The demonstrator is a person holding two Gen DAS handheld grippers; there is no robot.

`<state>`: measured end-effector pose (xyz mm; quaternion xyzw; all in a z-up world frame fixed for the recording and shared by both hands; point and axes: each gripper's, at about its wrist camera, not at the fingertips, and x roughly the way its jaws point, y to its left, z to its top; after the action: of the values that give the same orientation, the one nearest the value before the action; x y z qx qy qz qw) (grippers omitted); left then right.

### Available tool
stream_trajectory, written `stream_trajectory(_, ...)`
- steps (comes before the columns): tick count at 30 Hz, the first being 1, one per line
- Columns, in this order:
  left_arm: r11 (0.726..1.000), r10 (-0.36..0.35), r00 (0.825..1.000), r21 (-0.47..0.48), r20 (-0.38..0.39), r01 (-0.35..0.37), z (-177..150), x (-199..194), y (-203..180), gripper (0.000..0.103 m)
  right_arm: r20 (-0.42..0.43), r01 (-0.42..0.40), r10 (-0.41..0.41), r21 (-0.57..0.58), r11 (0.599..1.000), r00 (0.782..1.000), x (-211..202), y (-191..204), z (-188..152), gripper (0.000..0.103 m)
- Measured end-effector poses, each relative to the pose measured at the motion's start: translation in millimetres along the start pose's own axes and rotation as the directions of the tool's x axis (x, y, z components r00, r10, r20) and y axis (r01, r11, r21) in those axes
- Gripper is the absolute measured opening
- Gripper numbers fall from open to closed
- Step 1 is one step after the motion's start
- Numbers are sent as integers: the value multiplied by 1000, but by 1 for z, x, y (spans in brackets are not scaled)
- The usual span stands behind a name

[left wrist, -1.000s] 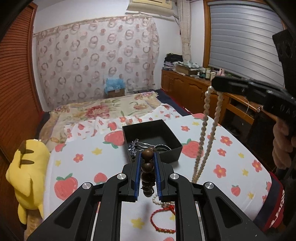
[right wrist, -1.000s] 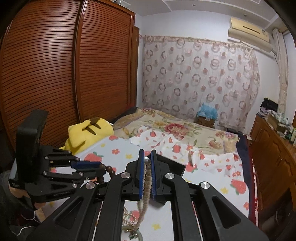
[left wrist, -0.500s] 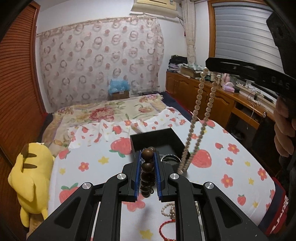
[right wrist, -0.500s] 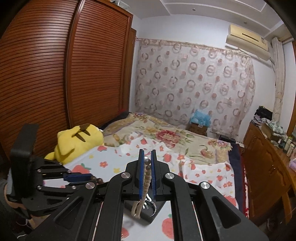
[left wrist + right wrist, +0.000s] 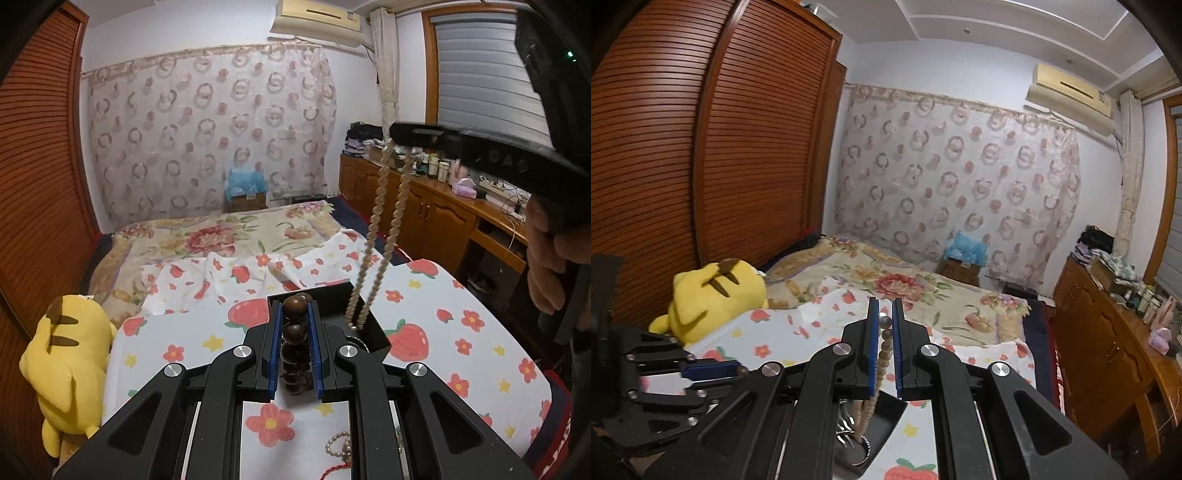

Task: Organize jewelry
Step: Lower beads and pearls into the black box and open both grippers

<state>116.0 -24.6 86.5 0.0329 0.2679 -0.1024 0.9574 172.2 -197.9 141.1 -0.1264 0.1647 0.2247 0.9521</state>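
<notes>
My left gripper (image 5: 294, 306) is shut on a dark brown wooden bead bracelet (image 5: 294, 334), held above the cloth just in front of the black jewelry box (image 5: 375, 328). My right gripper (image 5: 885, 314) is shut on a long pale bead necklace (image 5: 882, 354). In the left wrist view the necklace (image 5: 380, 229) hangs from the right gripper (image 5: 397, 134), its lower end dangling over the box's opening. The box (image 5: 882, 417) holds silver pieces. A small pearl strand (image 5: 338, 445) and a red cord (image 5: 338, 470) lie on the cloth below my left gripper.
The strawberry-and-flower cloth (image 5: 461, 314) covers the table. A yellow plush toy (image 5: 70, 354) sits at its left edge. A bed (image 5: 221, 236) lies beyond, a wooden dresser (image 5: 443, 218) stands at the right, and a slatted wardrobe (image 5: 720, 155) at the left.
My right gripper has lifted the pale necklace off the cloth and carried it left, so its end now hangs over the box. My left gripper rose and moved closer to the box with the bracelet.
</notes>
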Motion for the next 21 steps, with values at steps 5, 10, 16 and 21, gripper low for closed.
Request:
stream_trajectory(5,1000,0,1000,-2,-9,0,4,11,0,13,-74,-7,9,33,999,997,34,-7,-25,8)
stream_trajectory(10,999,-20,1000,-31,-3,20,8,22,1,13,-137,-22,32,72,997,990,67,-9,-62,8)
stream_trajectory(16,999,-29,1000,-26,-12,28,12,38,-4,13,-178,-45,65,115,992,982,92,-9,-89,8)
stream_trajectory(21,999,-34,999,-15,-31,34,13,53,-12,13,-211,-92,126,164,982,969,98,-15,-104,9)
